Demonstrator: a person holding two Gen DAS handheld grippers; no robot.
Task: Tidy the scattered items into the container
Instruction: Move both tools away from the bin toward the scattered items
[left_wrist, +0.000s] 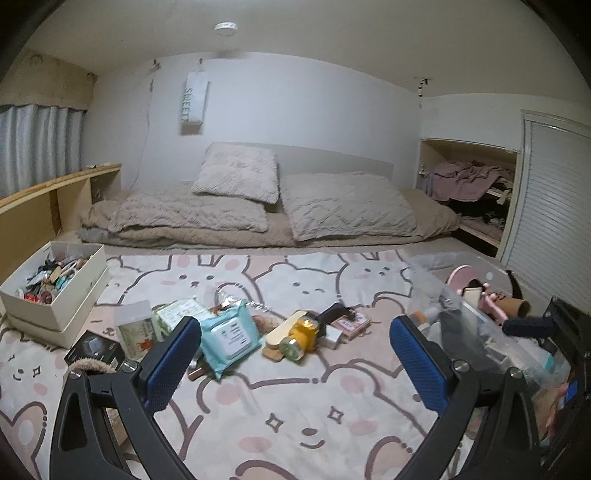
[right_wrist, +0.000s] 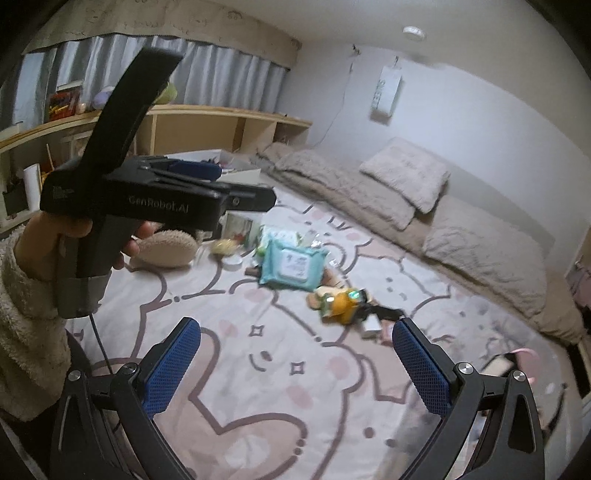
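Scattered items lie on a bunny-print blanket (left_wrist: 295, 406). Among them are a blue wipes pack (left_wrist: 229, 338) (right_wrist: 293, 264), a yellow jar (left_wrist: 301, 332) (right_wrist: 340, 299), a green box (left_wrist: 135, 328) and a black box (left_wrist: 94, 349). A white box (left_wrist: 79, 295), full of small things, sits at the left. At the right is a clear plastic container (left_wrist: 476, 266) holding pink items. My left gripper (left_wrist: 295, 365) hovers open and empty in front of the wipes pack. My right gripper (right_wrist: 297, 365) is open and empty above the blanket, short of the jar. A hand (right_wrist: 48, 236) holds the left gripper (right_wrist: 207, 171).
Folded bedding and pillows (left_wrist: 258, 199) line the far wall. A wooden shelf (right_wrist: 221, 118) runs along the curtain side. A fuzzy slipper (right_wrist: 166, 249) lies by the items. A closet nook with clothes (left_wrist: 469, 184) is at the back right.
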